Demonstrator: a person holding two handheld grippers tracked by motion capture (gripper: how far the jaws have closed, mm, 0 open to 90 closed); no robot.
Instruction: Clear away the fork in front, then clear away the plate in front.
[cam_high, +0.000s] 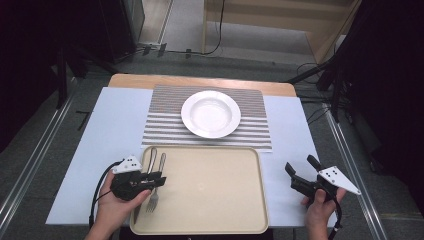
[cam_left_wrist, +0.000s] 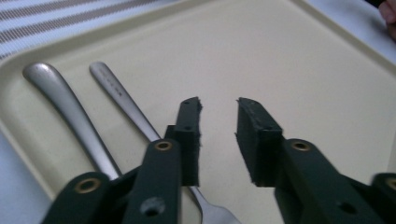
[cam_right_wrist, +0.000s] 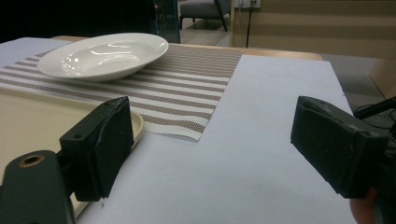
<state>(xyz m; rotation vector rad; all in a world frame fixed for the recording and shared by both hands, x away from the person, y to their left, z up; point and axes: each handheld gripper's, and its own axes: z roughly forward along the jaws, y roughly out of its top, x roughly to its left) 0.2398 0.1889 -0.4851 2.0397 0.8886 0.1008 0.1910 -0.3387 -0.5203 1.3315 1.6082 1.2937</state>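
High view: I see a beige rectangular plastic tray (cam_high: 210, 190) with rounded corners and a raised rim at the 6 o'clock edge of the table. In its 9 o'clock part lie a matte steel fork (cam_high: 155, 186) and a second steel utensil (cam_high: 150, 156) with a rounded handle end, side by side, handles toward 12 o'clock. My left gripper (cam_high: 159, 180) sits over the fork, its jaws a narrow gap apart. My right gripper (cam_high: 301, 166) is on the pale blue smooth table cover (cam_high: 105, 135) at 3 o'clock of the tray, jaws spread wide and holding nothing. At 12 o'clock of the tray, a glossy white round deep plate (cam_high: 210, 113) stands empty on a brown-and-white striped woven placemat (cam_high: 165, 131). A wooden table edge (cam_high: 140, 80) shows beyond; the floor is grey.

Left gripper view: the black foam-padded jaws stand narrowly apart above the tray (cam_left_wrist: 299, 60). The fork (cam_left_wrist: 126, 105) passes under the 9 o'clock jaw; I cannot tell whether they touch. The second utensil (cam_left_wrist: 65, 100) lies just beside it.

Right gripper view: the jaws stand wide over the cover (cam_right_wrist: 261, 126), with the tray's rim (cam_right_wrist: 136, 122), the placemat (cam_right_wrist: 187, 88) and the plate (cam_right_wrist: 102, 53) toward 10 o'clock.
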